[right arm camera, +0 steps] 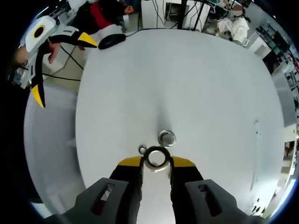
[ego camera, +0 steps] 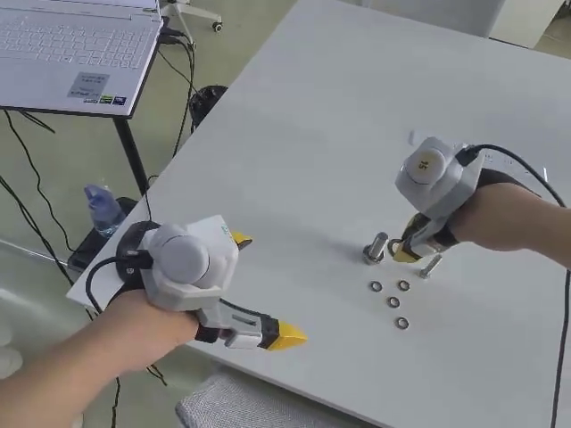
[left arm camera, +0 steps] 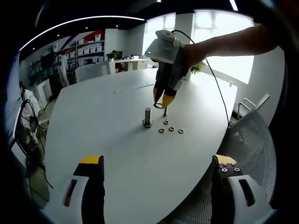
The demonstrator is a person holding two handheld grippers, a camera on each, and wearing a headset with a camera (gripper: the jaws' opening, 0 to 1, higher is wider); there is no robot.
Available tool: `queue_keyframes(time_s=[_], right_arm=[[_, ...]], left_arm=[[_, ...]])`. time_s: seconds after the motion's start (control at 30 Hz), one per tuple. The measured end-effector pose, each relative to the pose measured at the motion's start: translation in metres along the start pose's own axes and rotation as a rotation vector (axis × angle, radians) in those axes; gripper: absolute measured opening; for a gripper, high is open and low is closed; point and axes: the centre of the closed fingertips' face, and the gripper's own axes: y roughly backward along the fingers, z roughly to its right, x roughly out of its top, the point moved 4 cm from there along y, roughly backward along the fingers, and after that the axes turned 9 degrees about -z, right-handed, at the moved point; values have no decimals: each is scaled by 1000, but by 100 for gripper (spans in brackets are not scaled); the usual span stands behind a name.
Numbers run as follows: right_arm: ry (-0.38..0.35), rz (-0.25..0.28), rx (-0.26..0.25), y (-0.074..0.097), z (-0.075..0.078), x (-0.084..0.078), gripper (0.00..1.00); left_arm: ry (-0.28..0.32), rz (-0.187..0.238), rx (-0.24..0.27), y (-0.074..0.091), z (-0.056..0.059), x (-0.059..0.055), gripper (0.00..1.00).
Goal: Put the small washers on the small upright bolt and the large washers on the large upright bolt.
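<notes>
Right gripper (right arm camera: 156, 162) is clamped on a large washer (right arm camera: 156, 157), one jaw on each side of the rim. Left gripper (left arm camera: 158, 161) hangs idle with its jaws wide apart, near the table (ego camera: 357, 116) edge and well away from the work.

The washer hangs just beside the top of the large bolt (right arm camera: 167, 137), not over it yet. It looks roughly level with the hole facing down. The left gripper view hints at a slight tilt, hard to be sure.

Step in hand is threading it on. Slide the hole square over the bolt tip and level the ring. Lower along the shank, then part the jaws low so it doesn't bounce off.

The large bolt stands head down, shank up, long axis vertical. The small bolt (ego camera: 430, 266) stands just beside it, also upright. Four loose washers (ego camera: 393, 302) lie flat on the table near the bolts.
</notes>
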Motion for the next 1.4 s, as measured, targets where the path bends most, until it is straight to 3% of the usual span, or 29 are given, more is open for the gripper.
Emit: queue_keyframes(time_s=[0.4, 0.97, 1.27, 1.4], right_arm=[[-4, 16, -10, -6, 9, 10, 22], [6, 2, -3, -26, 26, 18, 22], [30, -16, -7, -32, 21, 20, 22], [35, -28, -7, -35, 19, 20, 22]], left_arm=[[-32, -38, -5, -10, -6, -2, 98], [-27, -50, -5, -11, -9, -3, 99], [-17, -73, -4, -10, -10, -11, 98], [-18, -68, -4, -9, -10, -9, 97]])
